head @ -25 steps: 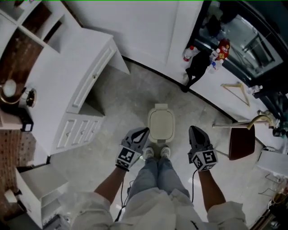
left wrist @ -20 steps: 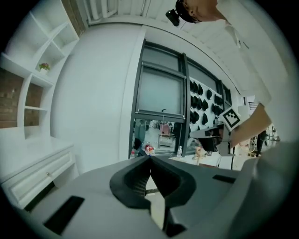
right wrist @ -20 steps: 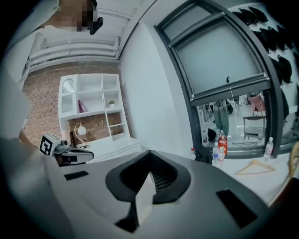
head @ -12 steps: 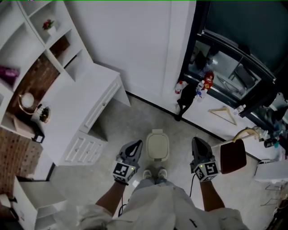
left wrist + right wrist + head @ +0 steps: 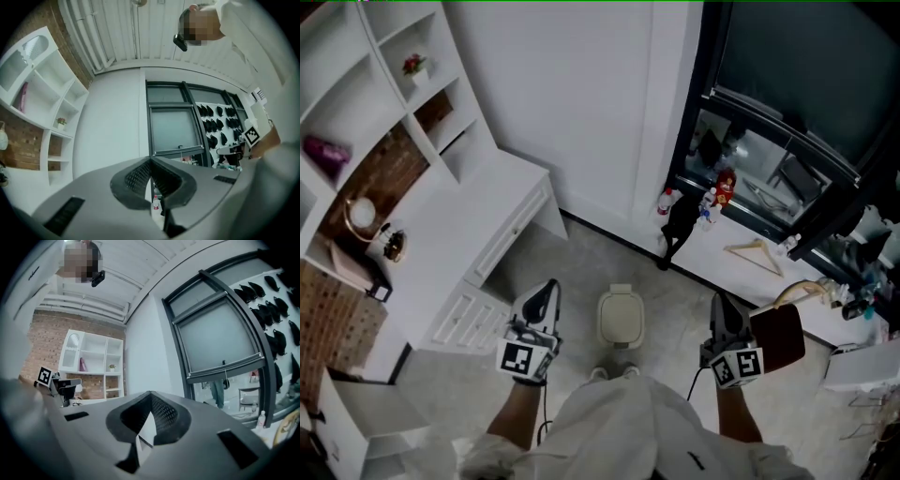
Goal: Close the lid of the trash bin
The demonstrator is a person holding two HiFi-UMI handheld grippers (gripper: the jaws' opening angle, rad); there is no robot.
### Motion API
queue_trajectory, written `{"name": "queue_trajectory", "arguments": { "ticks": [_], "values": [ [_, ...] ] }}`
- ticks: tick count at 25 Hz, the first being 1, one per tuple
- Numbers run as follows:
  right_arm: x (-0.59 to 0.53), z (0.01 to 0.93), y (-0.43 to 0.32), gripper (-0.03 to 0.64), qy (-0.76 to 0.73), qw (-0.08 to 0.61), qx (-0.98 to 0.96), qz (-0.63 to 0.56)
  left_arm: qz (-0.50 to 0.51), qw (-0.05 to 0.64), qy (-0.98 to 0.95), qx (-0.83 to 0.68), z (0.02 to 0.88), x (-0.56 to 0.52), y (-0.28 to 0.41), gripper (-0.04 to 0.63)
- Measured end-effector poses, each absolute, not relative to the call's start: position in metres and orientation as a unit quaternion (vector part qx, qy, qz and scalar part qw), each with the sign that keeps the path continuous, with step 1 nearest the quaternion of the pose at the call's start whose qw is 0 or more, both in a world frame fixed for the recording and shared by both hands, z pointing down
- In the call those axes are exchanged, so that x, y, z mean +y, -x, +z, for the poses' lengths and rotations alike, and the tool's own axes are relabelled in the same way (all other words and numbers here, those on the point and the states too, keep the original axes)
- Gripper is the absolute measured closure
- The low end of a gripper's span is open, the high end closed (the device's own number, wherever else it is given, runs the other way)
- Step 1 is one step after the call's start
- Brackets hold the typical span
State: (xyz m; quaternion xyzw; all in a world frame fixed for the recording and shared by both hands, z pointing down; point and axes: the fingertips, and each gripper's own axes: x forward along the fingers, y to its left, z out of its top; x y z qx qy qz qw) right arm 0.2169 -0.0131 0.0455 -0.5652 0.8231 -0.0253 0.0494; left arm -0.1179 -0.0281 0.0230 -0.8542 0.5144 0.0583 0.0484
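Grey left gripper (image 5: 549,287) clenched, empty; right gripper (image 5: 721,300) clenched, empty. Trash bin (image 5: 620,337) between them: 3 o'clock from left, 9 o'clock from right; lid (image 5: 620,314) down. White desk (image 5: 459,248) at 10 o'clock.

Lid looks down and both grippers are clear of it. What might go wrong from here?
1. The trash bin sits right at the person's shoes; a step forward may knock it.
2. The right gripper, shut and empty, hangs close beside the brown chair and may bump it.
3. The lid looks flat from above, but whether it is fully seated cannot be told.
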Motion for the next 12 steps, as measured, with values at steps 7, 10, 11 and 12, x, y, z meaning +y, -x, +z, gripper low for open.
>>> {"name": "queue_trajectory", "arguments": {
  "ticks": [7,10,11,12],
  "values": [
    [-0.021,0.037,-0.232,0.598,0.583,0.054,0.810,-0.010,0.077,0.055,0.840,0.535,0.019,-0.038,0.144,0.569],
    [-0.022,0.038,-0.235,0.598,0.588,0.055,0.807,-0.011,0.070,0.050,0.840,0.536,0.027,-0.040,0.142,0.569],
    [-0.022,0.038,-0.235,0.598,0.590,0.055,0.805,-0.011,0.069,0.050,0.841,0.535,0.028,-0.041,0.140,0.569],
    [-0.023,0.039,-0.236,0.598,0.592,0.055,0.804,-0.011,0.069,0.052,0.842,0.532,0.028,-0.041,0.138,0.569]
  ]
}}
